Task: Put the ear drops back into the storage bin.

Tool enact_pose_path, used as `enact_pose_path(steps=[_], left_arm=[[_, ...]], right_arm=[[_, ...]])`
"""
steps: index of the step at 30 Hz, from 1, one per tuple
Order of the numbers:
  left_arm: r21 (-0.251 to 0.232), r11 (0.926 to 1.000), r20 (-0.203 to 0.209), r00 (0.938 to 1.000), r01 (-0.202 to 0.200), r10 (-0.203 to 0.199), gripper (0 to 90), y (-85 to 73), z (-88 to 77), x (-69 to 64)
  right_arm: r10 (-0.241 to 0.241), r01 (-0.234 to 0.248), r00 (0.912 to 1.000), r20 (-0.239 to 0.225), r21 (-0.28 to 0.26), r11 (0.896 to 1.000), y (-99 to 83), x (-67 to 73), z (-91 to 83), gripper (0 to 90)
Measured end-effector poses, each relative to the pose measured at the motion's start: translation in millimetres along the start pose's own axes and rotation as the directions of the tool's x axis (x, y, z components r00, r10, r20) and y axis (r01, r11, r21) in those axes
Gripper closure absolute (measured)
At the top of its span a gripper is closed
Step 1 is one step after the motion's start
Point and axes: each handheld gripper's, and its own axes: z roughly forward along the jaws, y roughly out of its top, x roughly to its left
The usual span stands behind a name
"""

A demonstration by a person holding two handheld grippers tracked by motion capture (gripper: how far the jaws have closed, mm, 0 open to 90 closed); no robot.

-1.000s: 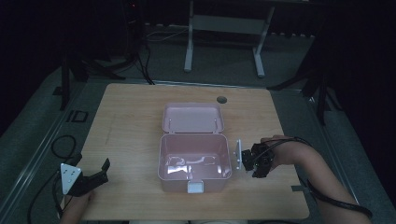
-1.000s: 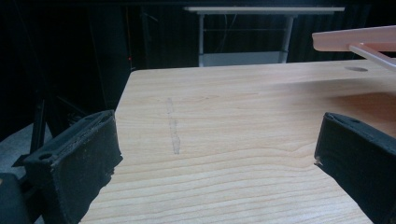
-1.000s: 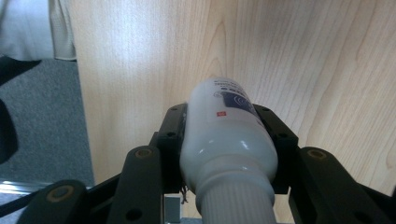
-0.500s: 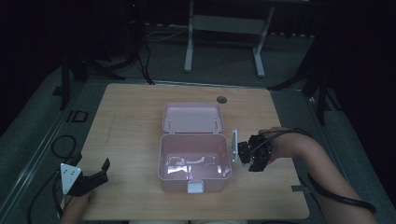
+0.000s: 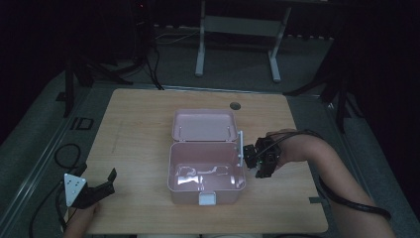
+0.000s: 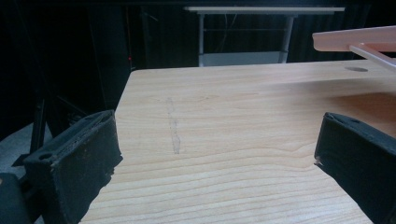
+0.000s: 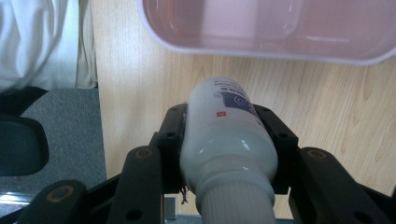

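Observation:
An open pink box (image 5: 205,186) sits mid-table, its lid (image 5: 203,125) laid back on the far side. Just off the box's right wall, my right gripper (image 5: 251,157) is shut on a white bottle (image 5: 240,148) and holds it above the table. In the right gripper view the bottle (image 7: 224,135) with its blue label lies gripped between both black jaws of the right gripper (image 7: 223,116), ribbed cap toward the camera, base toward the box rim (image 7: 261,52). My left gripper (image 5: 96,191) rests open at the table's near left corner. In its own view the left gripper (image 6: 217,135) has only bare wood between its jaws.
The wooden table (image 5: 138,134) has a round cable hole (image 5: 235,105) at the far edge. A metal stand (image 5: 237,25) is on the floor behind. Cables trail off the table's left side (image 5: 64,153). The person's white clothing (image 7: 42,42) hangs at the near table edge.
My right gripper has lifted the bottle and carried it a little farther back along the box's right side. The left gripper has stayed put.

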Motion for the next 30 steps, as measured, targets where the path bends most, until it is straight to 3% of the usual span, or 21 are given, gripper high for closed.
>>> enact_pose_path(steps=[18, 30], left_arm=[[-0.001, 1.0000, 0.003, 1.0000, 0.003, -0.003, 0.4, 0.0, 0.0, 0.4], [-0.001, 1.0000, 0.004, 1.0000, 0.003, -0.003, 0.4, 0.0, 0.1, 0.5]], right_arm=[[-0.044, 0.044, 0.9990, -0.001, 0.000, 0.999, 44.8, -10.3, -3.2, 59.6], [-0.037, 0.037, 0.9993, -0.001, 0.009, 0.999, 60.2, -19.3, 15.3, 59.5]])
